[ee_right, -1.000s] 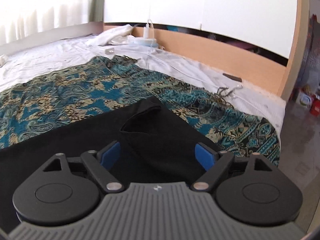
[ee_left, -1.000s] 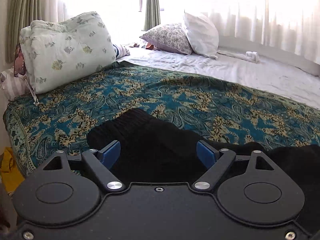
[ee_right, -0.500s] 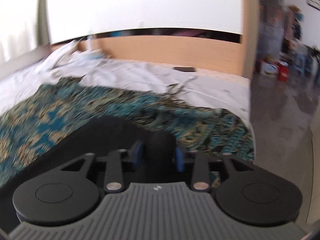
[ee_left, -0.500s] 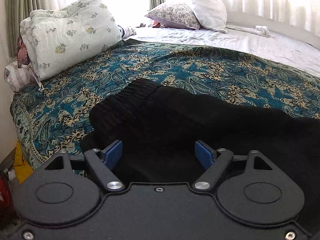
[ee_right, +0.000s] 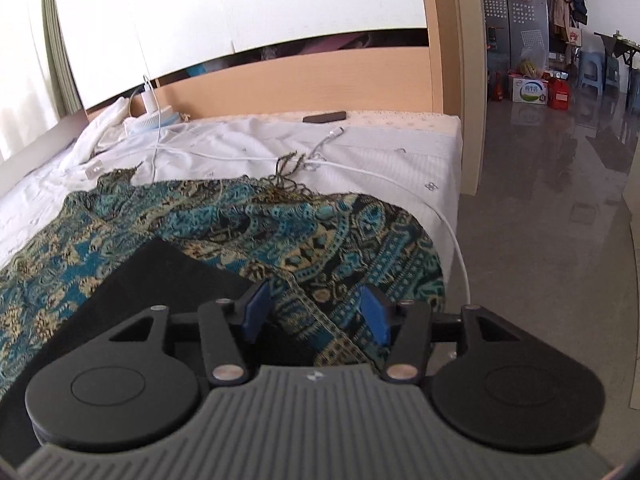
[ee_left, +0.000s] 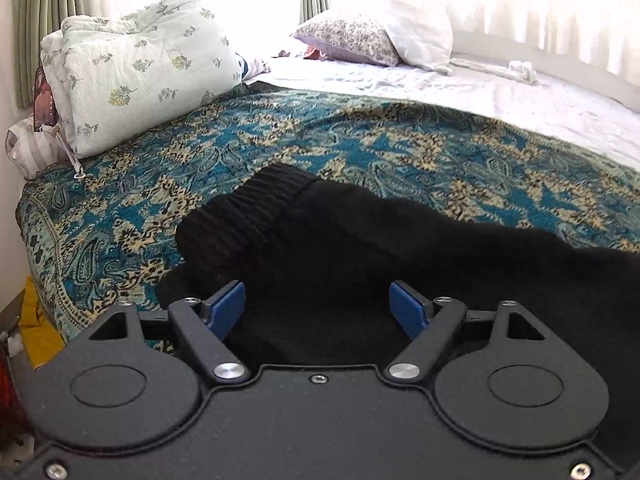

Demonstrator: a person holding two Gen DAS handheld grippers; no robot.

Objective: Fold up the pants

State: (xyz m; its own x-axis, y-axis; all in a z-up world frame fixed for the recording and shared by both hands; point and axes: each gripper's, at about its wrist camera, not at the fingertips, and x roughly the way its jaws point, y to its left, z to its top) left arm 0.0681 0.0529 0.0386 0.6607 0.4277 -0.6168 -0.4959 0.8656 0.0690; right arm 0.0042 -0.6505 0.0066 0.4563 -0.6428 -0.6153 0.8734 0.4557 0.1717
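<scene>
Black pants [ee_left: 360, 264] lie on a teal paisley throw [ee_left: 360, 140] on the bed, ribbed waistband [ee_left: 248, 208] toward the left. My left gripper [ee_left: 318, 310] is open just above the pants near the waistband, holding nothing. In the right wrist view the leg end of the pants [ee_right: 160, 280] lies flat on the throw [ee_right: 340, 232]. My right gripper [ee_right: 314, 312] is open over the pants' corner and the throw's edge, holding nothing.
A folded floral quilt [ee_left: 136, 64] and pillows [ee_left: 380, 36] sit at the far end of the bed. A white charging cable [ee_right: 400, 184] and a phone [ee_right: 324, 117] lie on the white sheet. The bed's edge and a glossy floor [ee_right: 540, 220] are at the right.
My right gripper was shut on the pants' leg end half a second ago; it has opened and the fabric lies flat. The left gripper stayed open and shifted slightly.
</scene>
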